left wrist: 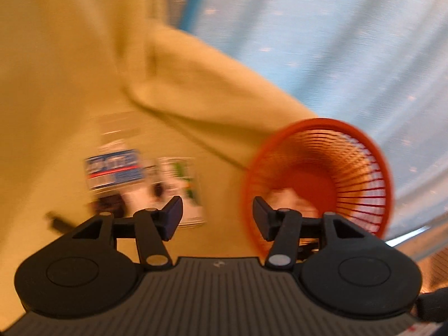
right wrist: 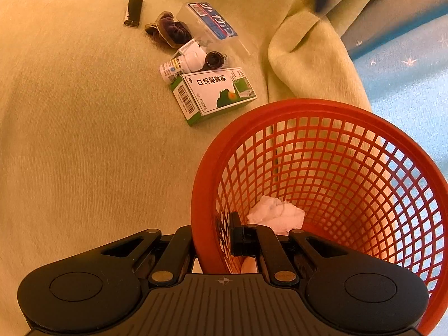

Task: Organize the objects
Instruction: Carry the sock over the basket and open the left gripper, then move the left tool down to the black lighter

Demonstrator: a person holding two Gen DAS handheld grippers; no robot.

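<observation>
Red basket [right wrist: 322, 179], tissue [right wrist: 275, 217] inside, is being pinched at its near rim by the right gripper [right wrist: 212, 240] while the left gripper [left wrist: 217, 218] is hanging spread and empty; thin grip risks tipping before the box [right wrist: 215, 95] and far clutter are loaded.

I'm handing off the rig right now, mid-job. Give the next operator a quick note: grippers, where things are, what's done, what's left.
Right gripper: shut on the rim of the red basket, one finger inside, one outside.
Left gripper: open, empty, view blurred by motion.
In the basket: one crumpled white tissue; nothing else visible.
Left on the yellow blanket: green-white medicine box, small white bottle, dark brown bottle, clear blue-labelled box, dark scrunchie, black lighter.
Likely next: load these with the left gripper while the right steadies the basket.
</observation>
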